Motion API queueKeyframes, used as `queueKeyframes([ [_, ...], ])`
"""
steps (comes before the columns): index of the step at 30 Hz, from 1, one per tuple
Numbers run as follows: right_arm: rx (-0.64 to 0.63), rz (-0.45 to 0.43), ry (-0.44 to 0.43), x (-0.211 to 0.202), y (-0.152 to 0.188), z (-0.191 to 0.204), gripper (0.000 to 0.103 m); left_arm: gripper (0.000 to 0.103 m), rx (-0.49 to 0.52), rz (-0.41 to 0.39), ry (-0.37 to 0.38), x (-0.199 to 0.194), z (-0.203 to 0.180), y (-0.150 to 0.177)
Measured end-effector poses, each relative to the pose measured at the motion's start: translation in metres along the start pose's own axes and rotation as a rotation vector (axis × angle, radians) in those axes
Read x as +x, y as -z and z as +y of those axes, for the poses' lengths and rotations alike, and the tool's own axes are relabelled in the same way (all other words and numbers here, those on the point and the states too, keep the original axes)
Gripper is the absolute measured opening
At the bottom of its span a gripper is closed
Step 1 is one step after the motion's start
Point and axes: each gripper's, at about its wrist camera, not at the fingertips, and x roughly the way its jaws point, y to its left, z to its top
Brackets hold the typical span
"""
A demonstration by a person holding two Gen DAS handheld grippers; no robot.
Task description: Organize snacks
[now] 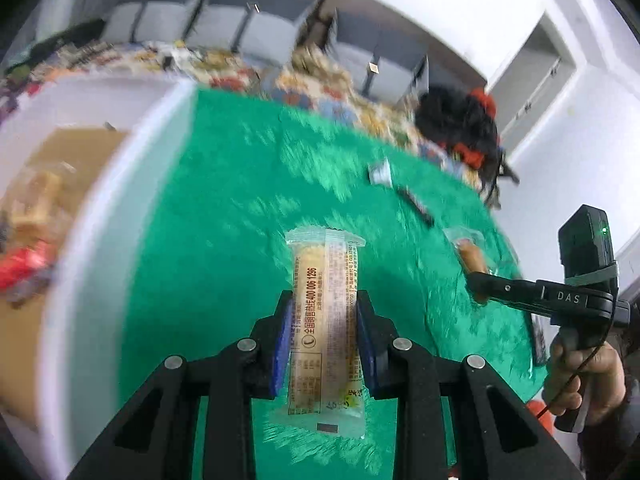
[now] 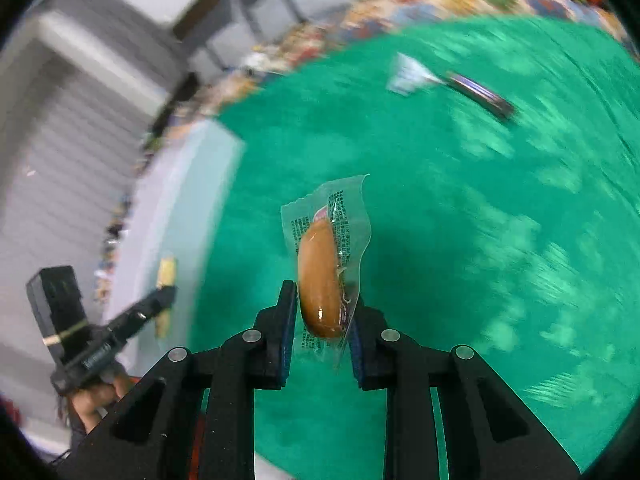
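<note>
A wrapped biscuit bar (image 1: pixel 326 320) is clamped by the left gripper (image 1: pixel 324 336) at lower centre, a packaged sausage (image 2: pixel 320 276) by the right gripper (image 2: pixel 322 320). Both should be released low inside the white box (image 1: pixel 120 184) at left.

Two wide, curved close views, each looking forward and down along its own tool onto a green cloth (image 1: pixel 224 216) on the bench. The left view faces the white bin (image 1: pixel 100 216). Each shows the other tool: right tool (image 1: pixel 480 280), left tool (image 2: pixel 166 294).

A green cloth (image 2: pixel 460 220) carries 2 loose snacks: a white packet (image 2: pixel 406 74) and a dark bar (image 2: pixel 480 94).
</note>
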Motion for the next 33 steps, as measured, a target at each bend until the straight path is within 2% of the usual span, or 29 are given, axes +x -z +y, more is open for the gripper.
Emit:
queueKeyframes([
  [5, -0.136, -0.018, -0.172, 0.02, -0.015, 0.113, 0.025, 0.029, -0.053, -0.095, -0.098, -0.068, 0.059, -0.026],
  [7, -0.19, 0.003, -0.229, 0.032, -0.019, 0.155, 0.025, 0.029, -0.075, -0.121, -0.176, -0.086, 0.09, -0.031],
  [11, -0.294, 0.056, -0.279, 0.074, -0.014, 0.227, 0.026, 0.029, -0.137, -0.125, -0.286, -0.105, 0.147, -0.028],
  [14, -0.324, 0.092, -0.278, 0.106, -0.002, 0.255, 0.032, 0.029, -0.149, -0.103, -0.373, -0.105, 0.176, -0.018],
  [15, -0.327, 0.108, -0.272, 0.12, 0.002, 0.264, 0.033, 0.035, -0.168, -0.089, -0.415, -0.101, 0.187, -0.013],
  [16, -0.336, 0.114, -0.243, 0.134, 0.007, 0.271, 0.045, 0.057, -0.187, -0.076, -0.443, -0.098, 0.196, -0.01],
  [17, -0.343, 0.119, -0.22, 0.14, 0.01, 0.273, 0.066, 0.072, -0.225, -0.059, -0.481, -0.094, 0.207, -0.005],
  [18, -0.357, 0.12, -0.18, 0.147, 0.014, 0.276, 0.069, 0.089, -0.255, -0.061, -0.505, -0.088, 0.214, -0.001],
  [21, -0.412, 0.07, -0.111, 0.145, 0.018, 0.268, 0.068, 0.09, -0.309, -0.094, -0.543, -0.092, 0.228, 0.013],
  [24, -0.458, 0.008, -0.002, 0.132, 0.019, 0.237, 0.068, 0.09, -0.327, -0.114, -0.528, -0.099, 0.221, 0.021],
  [27, -0.485, -0.081, 0.186, 0.113, 0.028, 0.172, 0.071, 0.09, -0.299, -0.145, -0.492, -0.104, 0.197, 0.023],
  [28, -0.484, -0.09, 0.235, 0.109, 0.031, 0.154, 0.071, 0.09, -0.276, -0.154, -0.477, -0.104, 0.183, 0.024],
  [31, -0.426, -0.085, 0.47, 0.091, 0.047, 0.056, 0.071, 0.09, -0.203, -0.17, -0.405, -0.102, 0.136, 0.019],
  [33, -0.372, -0.089, 0.555, 0.074, 0.056, 0.009, 0.071, 0.091, -0.152, -0.173, -0.322, -0.096, 0.101, 0.016],
])
